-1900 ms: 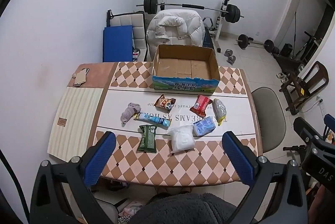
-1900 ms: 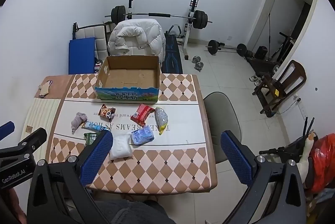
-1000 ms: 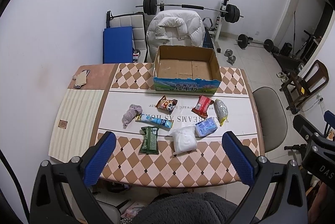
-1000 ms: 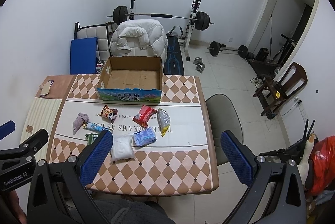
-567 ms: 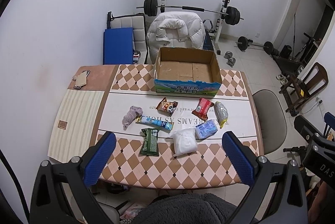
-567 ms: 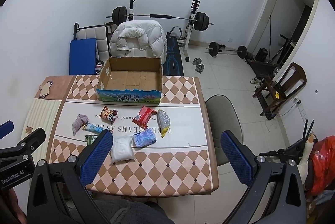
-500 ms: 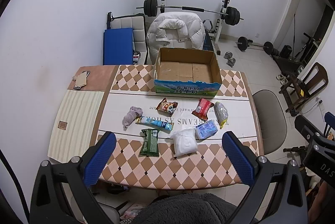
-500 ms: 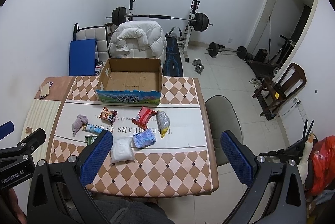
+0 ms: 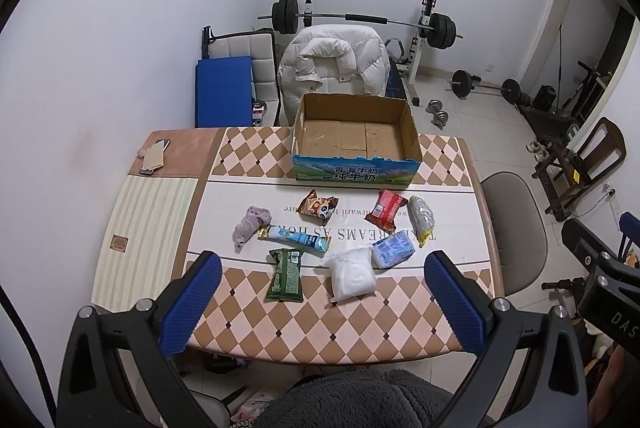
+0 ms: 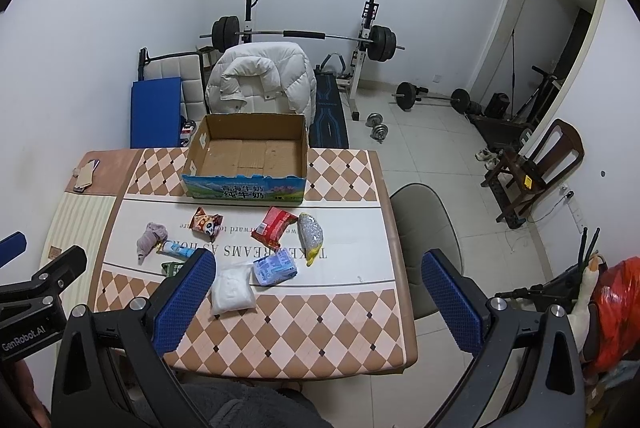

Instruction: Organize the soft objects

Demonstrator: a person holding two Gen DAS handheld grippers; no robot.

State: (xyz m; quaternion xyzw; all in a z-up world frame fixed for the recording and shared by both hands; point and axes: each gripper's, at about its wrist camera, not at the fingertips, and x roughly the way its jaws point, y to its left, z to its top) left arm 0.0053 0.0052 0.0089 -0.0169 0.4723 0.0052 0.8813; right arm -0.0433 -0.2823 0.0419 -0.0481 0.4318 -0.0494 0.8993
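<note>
Currently: left gripper (image 9: 322,298) and right gripper (image 10: 318,298), fingers spread wide, holding nothing, high above the table (image 9: 320,328) near edge. Soft packets (image 9: 354,274) cluster mid-table, apart from every rim. Cardboard box (image 9: 356,144), open-topped, at the far edge; bare checkered strip nearest the grippers.

Right wrist view: green packet (image 10: 173,267) mostly hidden behind blue finger (image 10: 185,302).
</note>
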